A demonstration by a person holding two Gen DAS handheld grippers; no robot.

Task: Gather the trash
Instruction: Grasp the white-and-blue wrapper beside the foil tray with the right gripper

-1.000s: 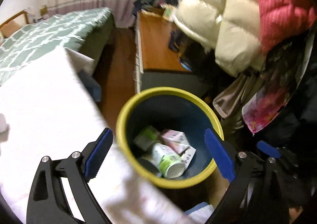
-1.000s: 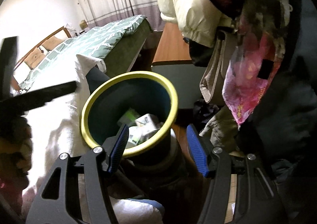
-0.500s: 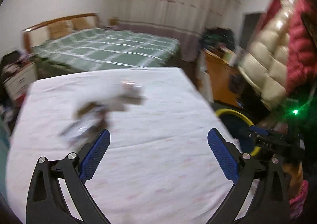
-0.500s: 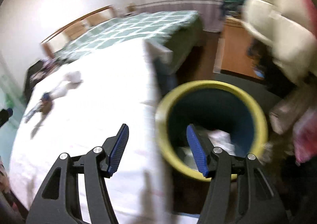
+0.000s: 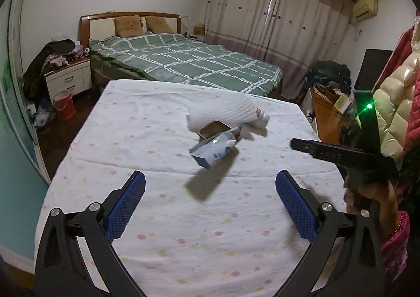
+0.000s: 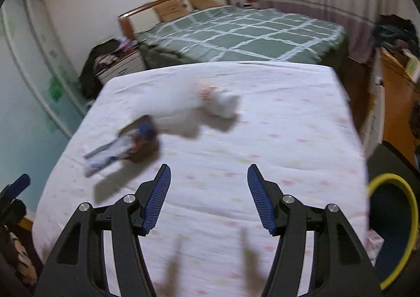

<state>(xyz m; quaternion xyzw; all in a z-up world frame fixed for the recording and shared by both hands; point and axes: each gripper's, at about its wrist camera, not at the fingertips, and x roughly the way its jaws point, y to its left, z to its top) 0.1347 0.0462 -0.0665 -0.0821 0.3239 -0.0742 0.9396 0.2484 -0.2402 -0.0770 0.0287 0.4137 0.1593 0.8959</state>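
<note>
Only the right wrist view shows the yellow-rimmed bin (image 6: 391, 231), on the floor just off the near right corner of the white spotted sheet (image 5: 183, 231); only the left wrist view shows a hand (image 5: 367, 192) in a pink sleeve gripping the other tool's black handle, right of that sheet. The left gripper (image 5: 210, 205) hangs tilted down over the sheet's near part, jaws wide apart with nothing between them. The right gripper (image 6: 208, 194) does likewise, jaws parted and empty. The trash lies mid-sheet, well beyond both: a blue-and-white carton (image 5: 214, 150) touching a brown tin (image 5: 212, 130), half under a white towel (image 5: 225, 113) (blurred in the right view). Beyond the sheet stands a bed with a green checked quilt (image 5: 183, 63), curtains behind.
</note>
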